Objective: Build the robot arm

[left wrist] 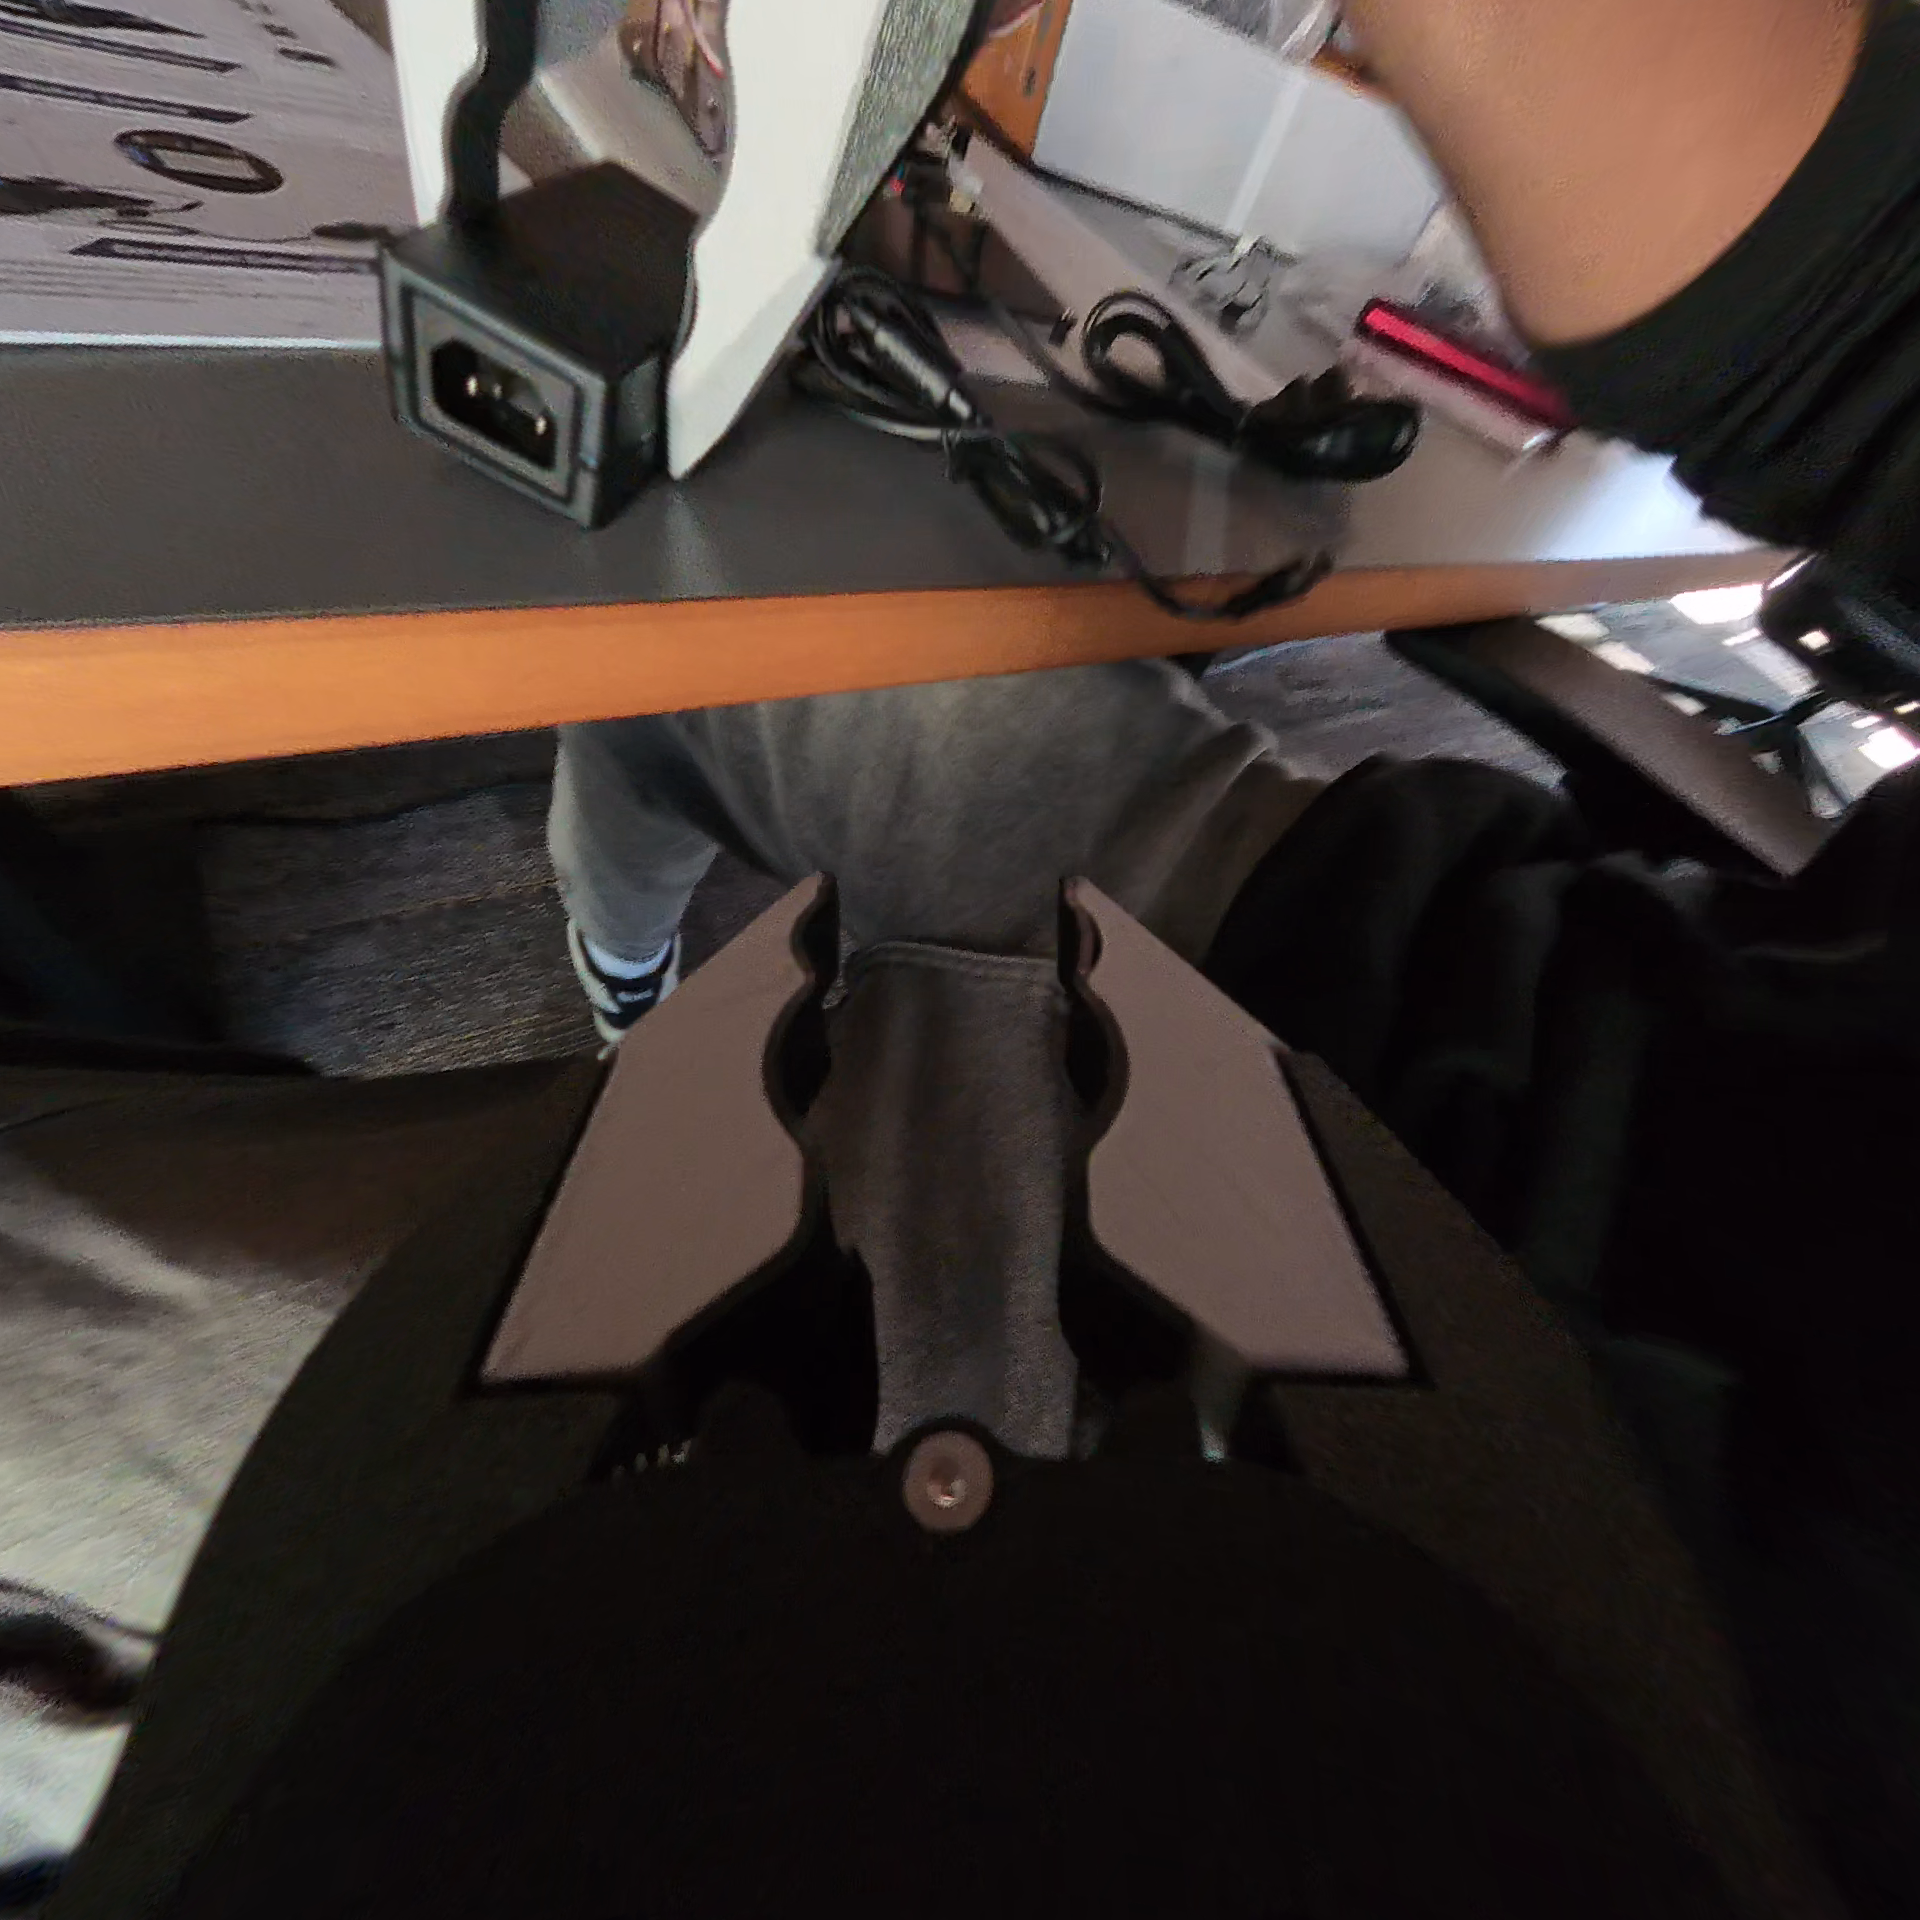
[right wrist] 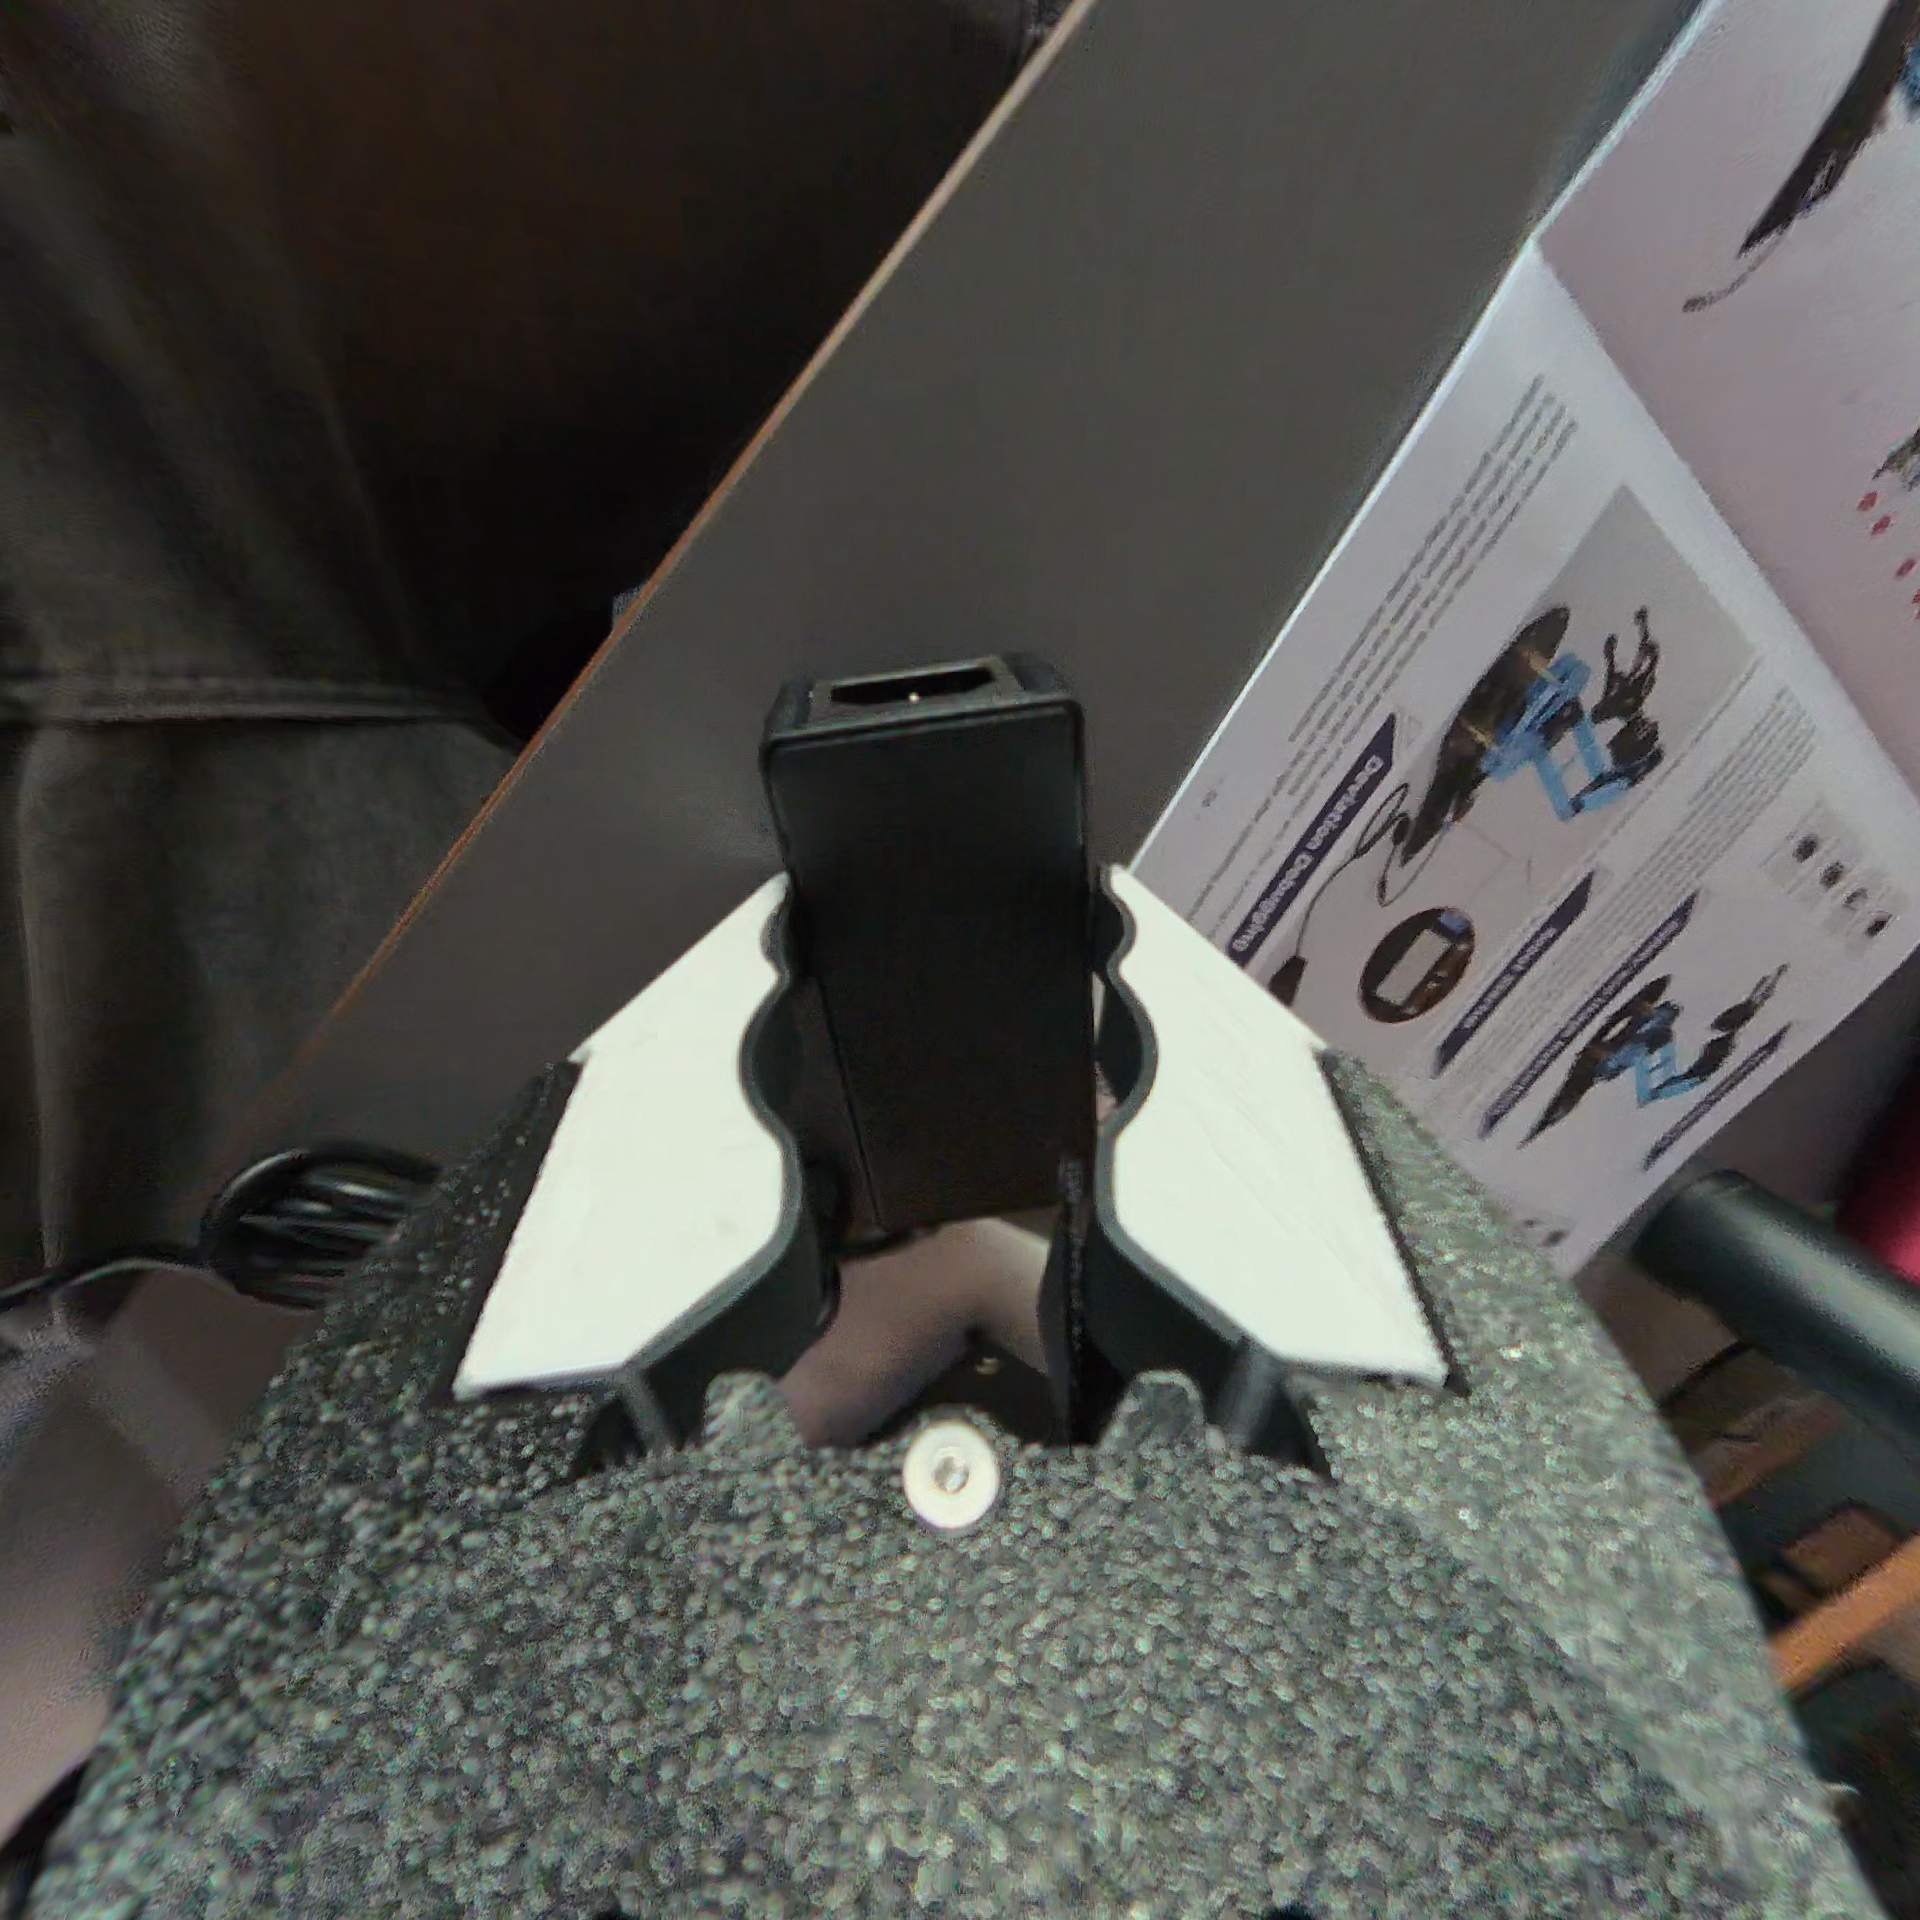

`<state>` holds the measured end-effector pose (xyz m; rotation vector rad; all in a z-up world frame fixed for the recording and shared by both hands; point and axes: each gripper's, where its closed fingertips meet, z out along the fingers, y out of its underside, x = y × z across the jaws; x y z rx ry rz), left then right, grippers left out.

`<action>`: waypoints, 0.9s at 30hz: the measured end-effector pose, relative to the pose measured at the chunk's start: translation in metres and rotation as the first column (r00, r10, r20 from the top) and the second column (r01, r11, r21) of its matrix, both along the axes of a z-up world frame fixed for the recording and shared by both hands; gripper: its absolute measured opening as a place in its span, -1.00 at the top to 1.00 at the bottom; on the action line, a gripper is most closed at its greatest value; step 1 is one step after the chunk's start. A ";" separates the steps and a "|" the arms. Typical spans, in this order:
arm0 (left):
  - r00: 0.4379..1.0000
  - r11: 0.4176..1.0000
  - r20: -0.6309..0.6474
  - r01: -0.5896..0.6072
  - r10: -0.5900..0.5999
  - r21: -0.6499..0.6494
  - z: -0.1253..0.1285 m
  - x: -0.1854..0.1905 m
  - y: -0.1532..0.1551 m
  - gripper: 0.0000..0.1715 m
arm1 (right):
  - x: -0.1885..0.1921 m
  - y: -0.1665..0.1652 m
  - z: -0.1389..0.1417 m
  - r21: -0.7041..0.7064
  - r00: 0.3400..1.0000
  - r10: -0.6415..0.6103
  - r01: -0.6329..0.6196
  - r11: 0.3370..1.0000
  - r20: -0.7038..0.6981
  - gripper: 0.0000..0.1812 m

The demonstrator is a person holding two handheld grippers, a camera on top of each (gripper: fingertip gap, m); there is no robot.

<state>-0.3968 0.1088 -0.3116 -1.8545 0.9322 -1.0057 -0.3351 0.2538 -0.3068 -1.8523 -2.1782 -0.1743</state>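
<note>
**Right fingers on the adapter, left fingers empty**

My right gripper (right wrist: pixel 940 904) is clamped on a black adapter (right wrist: pixel 925 790). Its two white fingers (right wrist: pixel 665 1143) press the long sides, and the socket end points away from me, out past the tips. From the left wrist view the adapter sits low over the desk (left wrist: pixel 260 520), near its front edge and toward the left end. I cannot tell whether it rests on the top or hangs just above it.

A white printed box (right wrist: pixel 1558 831) stands just beside the adapter. Two coiled black cables (left wrist: pixel 1247 405) lie farther right along the desk, one trailing over the front edge.

My left gripper (left wrist: pixel 948 904) is spread apart and grasps nothing. It is below the desk's front edge, over a lap in grey trousers (left wrist: pixel 935 790).
</note>
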 end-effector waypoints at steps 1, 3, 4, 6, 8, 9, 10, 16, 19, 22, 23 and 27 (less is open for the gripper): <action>1.000 1.000 0.022 0.010 -0.009 -0.010 0.004 0.001 -0.001 0.52 | 0.000 0.001 0.002 0.009 0.996 -0.064 0.065 0.998 -0.063 0.37; 1.000 1.000 0.026 0.006 -0.006 -0.009 0.004 0.001 0.000 0.52 | 0.009 0.003 0.023 0.095 0.954 -0.165 0.194 0.976 -0.250 0.06; 1.000 1.000 0.023 -0.004 0.004 -0.008 0.004 0.000 0.002 0.52 | 0.014 -0.007 0.040 0.107 0.909 -0.171 0.227 0.968 -0.381 0.02; 0.999 1.000 0.035 -0.011 0.012 -0.021 0.004 0.000 0.001 0.52 | 0.032 -0.042 0.082 0.041 0.708 -0.212 0.322 0.946 -0.674 0.17; 0.998 0.999 0.057 -0.017 0.020 -0.042 0.007 0.000 -0.003 0.52 | 0.071 -0.082 0.113 -0.109 0.427 -0.296 0.409 0.906 -0.855 0.23; 0.997 0.998 0.067 -0.025 0.028 -0.050 0.010 0.000 -0.006 0.52 | 0.089 -0.109 0.122 -0.200 0.284 -0.324 0.391 0.898 -0.902 0.26; 0.996 0.998 0.074 -0.035 0.039 -0.055 0.014 0.001 -0.010 0.52 | 0.106 -0.137 0.131 -0.263 0.140 -0.330 0.358 0.896 -0.934 0.32; 0.973 0.972 0.025 -0.232 0.231 0.047 0.040 0.001 -0.014 0.52 | 0.201 -0.230 0.137 -0.162 -0.170 -0.072 0.606 0.779 -0.983 0.36; 0.952 0.947 0.105 -0.300 0.289 0.116 0.055 0.013 -0.014 0.52 | 0.217 -0.248 0.146 0.018 -0.007 0.036 0.749 0.663 -0.999 0.44; 0.955 0.952 0.168 -0.270 0.245 0.145 0.055 0.031 -0.015 0.52 | 0.222 -0.247 0.141 0.131 0.098 0.087 0.800 0.585 -0.991 0.55; 0.964 0.964 0.161 -0.234 0.213 0.125 0.051 0.036 -0.018 0.52 | 0.220 -0.243 0.135 0.128 0.114 0.061 0.794 0.594 -0.992 0.53; 0.977 0.960 0.070 -0.212 0.203 0.181 0.024 0.034 -0.011 0.52 | 0.219 -0.228 0.119 0.044 0.096 -0.047 0.771 0.635 -0.994 0.48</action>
